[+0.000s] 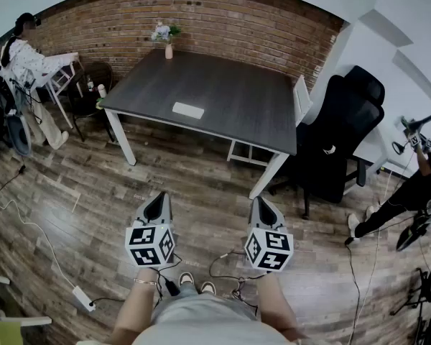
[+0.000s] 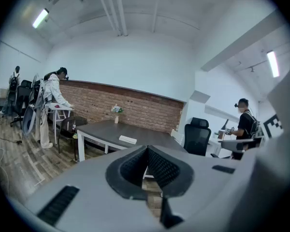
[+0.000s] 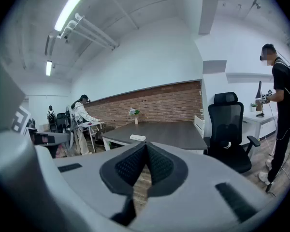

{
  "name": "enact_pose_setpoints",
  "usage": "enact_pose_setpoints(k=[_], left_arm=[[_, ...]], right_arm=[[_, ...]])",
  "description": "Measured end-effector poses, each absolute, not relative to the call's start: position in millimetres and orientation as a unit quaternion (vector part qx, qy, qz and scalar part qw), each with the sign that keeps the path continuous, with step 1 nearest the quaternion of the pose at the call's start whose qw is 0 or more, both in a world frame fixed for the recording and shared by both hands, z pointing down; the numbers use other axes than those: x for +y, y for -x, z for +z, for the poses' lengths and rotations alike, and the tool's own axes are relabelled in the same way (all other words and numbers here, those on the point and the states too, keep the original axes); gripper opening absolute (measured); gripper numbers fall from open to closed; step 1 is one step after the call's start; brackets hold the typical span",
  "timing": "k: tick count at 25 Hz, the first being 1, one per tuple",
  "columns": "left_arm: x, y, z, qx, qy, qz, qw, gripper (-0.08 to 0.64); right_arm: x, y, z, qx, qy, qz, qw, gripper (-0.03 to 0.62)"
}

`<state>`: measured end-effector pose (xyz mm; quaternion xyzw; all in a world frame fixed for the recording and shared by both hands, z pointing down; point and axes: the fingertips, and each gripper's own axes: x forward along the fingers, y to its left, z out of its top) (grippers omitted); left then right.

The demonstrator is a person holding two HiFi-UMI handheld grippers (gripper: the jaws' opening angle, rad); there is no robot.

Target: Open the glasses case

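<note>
A white glasses case [image 1: 188, 110] lies flat near the front edge of the dark table [image 1: 223, 85]; it also shows small in the left gripper view [image 2: 128, 139] and the right gripper view [image 3: 137, 137]. My left gripper [image 1: 157, 201] and right gripper [image 1: 263, 205] are held side by side over the wooden floor, well short of the table. Both point toward the table and slightly down. Each has its jaws shut with nothing between them.
A small vase with flowers [image 1: 167, 38] stands at the table's far edge by the brick wall. A black office chair [image 1: 341, 131] sits right of the table, a white chair [image 1: 300, 99] beside it. One person stands at the far left [image 1: 29, 63], another at the right [image 1: 416, 185]. Cables [image 1: 36, 236] lie on the floor.
</note>
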<state>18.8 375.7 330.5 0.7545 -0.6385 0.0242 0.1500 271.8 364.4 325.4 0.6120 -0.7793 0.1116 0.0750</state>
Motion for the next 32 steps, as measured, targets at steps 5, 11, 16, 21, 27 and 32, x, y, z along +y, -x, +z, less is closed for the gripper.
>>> enact_pose_setpoints(k=[5, 11, 16, 21, 27, 32], left_arm=[[378, -20, 331, -0.642, -0.751, 0.027, 0.152, 0.005], [379, -26, 332, -0.643, -0.75, 0.029, 0.151, 0.005], [378, -29, 334, -0.641, -0.752, 0.031, 0.154, 0.005], [376, -27, 334, -0.643, -0.75, 0.031, 0.153, 0.005], [373, -20, 336, -0.646, -0.746, 0.032, 0.156, 0.005], [359, -10, 341, -0.644, -0.747, 0.034, 0.16, 0.005]], right_arm=[[367, -276, 325, -0.78, -0.611, 0.112, 0.076, 0.0], [367, -278, 322, -0.787, -0.605, 0.101, 0.067, 0.002], [366, -271, 322, -0.797, -0.593, 0.095, 0.068, 0.085], [363, -272, 321, -0.793, -0.599, 0.087, 0.07, 0.156], [357, -272, 320, -0.785, -0.61, 0.083, 0.065, 0.199], [343, -265, 326, -0.782, -0.613, 0.092, 0.069, 0.199]])
